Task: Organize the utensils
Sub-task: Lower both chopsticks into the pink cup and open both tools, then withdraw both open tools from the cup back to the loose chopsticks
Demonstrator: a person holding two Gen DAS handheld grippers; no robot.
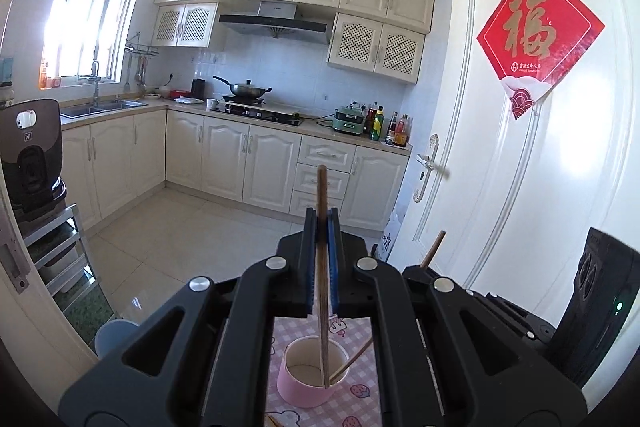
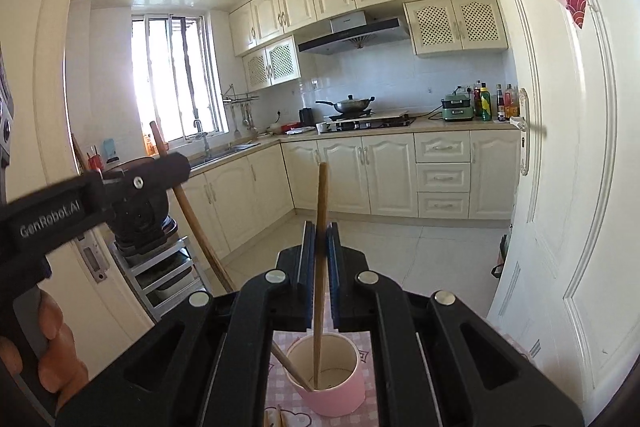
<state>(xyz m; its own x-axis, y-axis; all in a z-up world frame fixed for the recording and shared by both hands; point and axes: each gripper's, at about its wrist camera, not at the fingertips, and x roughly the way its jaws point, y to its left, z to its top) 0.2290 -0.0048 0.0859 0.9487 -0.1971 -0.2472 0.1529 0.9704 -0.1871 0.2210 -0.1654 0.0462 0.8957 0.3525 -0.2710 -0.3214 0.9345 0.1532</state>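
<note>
My left gripper [image 1: 322,223] is shut on a wooden chopstick [image 1: 321,267] that stands nearly upright, its lower tip inside the pink cup [image 1: 298,393] on the pink checked tablecloth [image 1: 360,379]. My right gripper [image 2: 321,231] is shut on a second chopstick [image 2: 320,307], whose tip also reaches into the pink cup [image 2: 340,403]. From the right wrist view, the left gripper [image 2: 160,167] shows at the left with its chopstick [image 2: 192,219] slanting down into the cup. A hand [image 2: 52,347] holds that gripper's handle.
More chopsticks [image 2: 276,417] lie on the cloth just in front of the cup. A white door [image 1: 540,167] with a red poster stands close on the right. A rice cooker [image 1: 32,155] sits on a metal rack at the left, and kitchen cabinets line the far walls.
</note>
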